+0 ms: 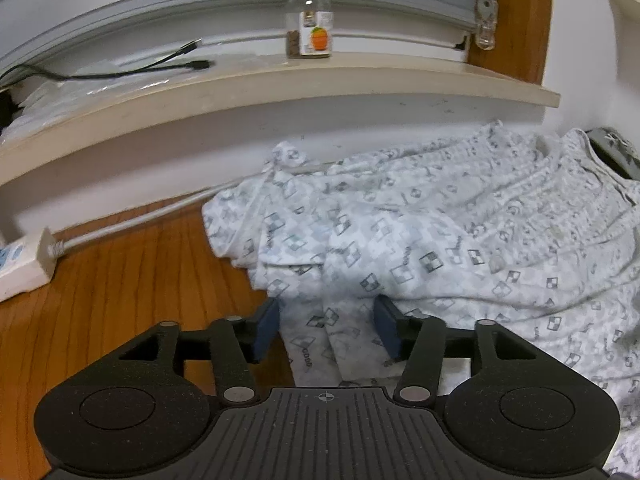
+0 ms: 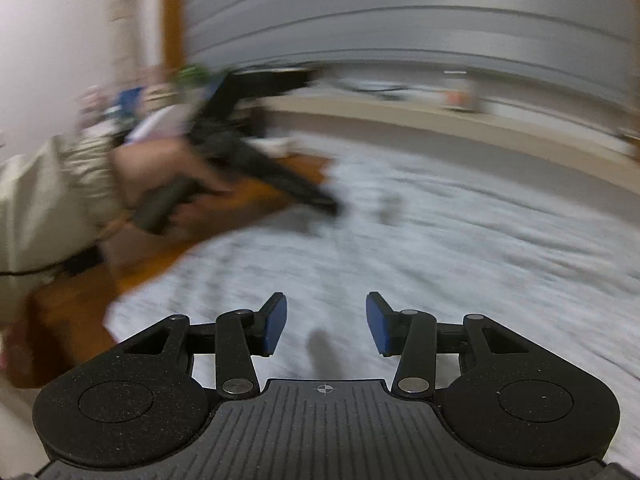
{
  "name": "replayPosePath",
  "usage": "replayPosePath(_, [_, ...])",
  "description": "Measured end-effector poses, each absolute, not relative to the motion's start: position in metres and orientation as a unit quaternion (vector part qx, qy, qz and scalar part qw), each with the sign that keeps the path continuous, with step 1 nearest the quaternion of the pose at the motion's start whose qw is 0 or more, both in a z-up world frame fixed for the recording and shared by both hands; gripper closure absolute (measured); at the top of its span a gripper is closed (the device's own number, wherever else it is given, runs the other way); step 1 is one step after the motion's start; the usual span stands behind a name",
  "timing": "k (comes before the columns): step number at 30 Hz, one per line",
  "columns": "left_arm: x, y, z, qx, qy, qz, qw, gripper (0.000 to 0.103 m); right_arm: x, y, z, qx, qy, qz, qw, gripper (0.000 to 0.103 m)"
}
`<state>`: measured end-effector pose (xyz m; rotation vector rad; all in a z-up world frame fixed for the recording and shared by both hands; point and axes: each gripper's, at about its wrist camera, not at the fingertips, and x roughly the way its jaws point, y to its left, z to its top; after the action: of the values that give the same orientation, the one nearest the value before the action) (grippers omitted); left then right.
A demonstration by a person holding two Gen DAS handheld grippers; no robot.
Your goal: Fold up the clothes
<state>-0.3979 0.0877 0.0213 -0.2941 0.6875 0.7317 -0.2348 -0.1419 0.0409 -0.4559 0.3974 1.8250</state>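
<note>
Wooden floor (image 1: 132,276) lies off to the left of the left gripper (image 1: 326,330), with a white power strip (image 1: 24,260) further left against the wall and a pale shelf (image 1: 280,84) above it carrying a black cable (image 1: 120,72) and a clear jar (image 1: 309,20). Straight ahead and to the right of this gripper spreads the patterned garment (image 1: 420,232), crumpled against the wall. A strip of its cloth runs between the spread blue pads (image 1: 267,330), which stand clear of it on both sides, so nothing is pinched; the low, tilted pose likely suits catching or dropping an edge for a fold.

In the blurred right wrist view, a person's hand (image 2: 160,176) in a beige sleeve (image 2: 52,200) holds the left gripper at upper left, its tip at the garment's edge. Ahead of and beneath the right gripper (image 2: 326,322) the garment (image 2: 440,248) fills the floor. Its jaws are parted with only cloth below, gripping nothing, probably travelling toward another part to fold.
</note>
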Motion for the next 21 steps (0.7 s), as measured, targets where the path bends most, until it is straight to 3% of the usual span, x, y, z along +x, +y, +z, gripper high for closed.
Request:
replayPosePath(8, [-0.453, 0.071, 0.037, -0.165, 0.298, 0.361, 0.868, 0.045, -0.319, -0.091, 0.039, -0.223, 0.175, 0.826, 0.486, 0.059])
replayPosePath(9, [-0.461, 0.067, 0.039, -0.165, 0.296, 0.362, 0.868, 0.045, -0.321, -0.087, 0.037, -0.227, 0.182, 0.827, 0.482, 0.066])
replayPosePath(10, [-0.468, 0.063, 0.04, -0.161, 0.295, 0.365, 0.868, 0.045, -0.321, -0.086, 0.035, -0.226, 0.185, 0.828, 0.479, 0.087])
replayPosePath(12, [-0.477, 0.057, 0.041, -0.157, 0.294, 0.365, 0.869, 0.045, -0.308, -0.089, 0.034, -0.203, 0.201, 0.827, 0.484, 0.1])
replayPosePath(17, [-0.489, 0.045, 0.041, -0.157, 0.289, 0.357, 0.875, 0.045, -0.271, -0.098, 0.036, -0.126, 0.268, 0.823, 0.484, 0.099])
replayPosePath(21, [-0.497, 0.031, 0.04, -0.163, 0.278, 0.35, 0.88, 0.045, -0.269, -0.102, 0.034, -0.137, 0.262, 0.812, 0.503, 0.08])
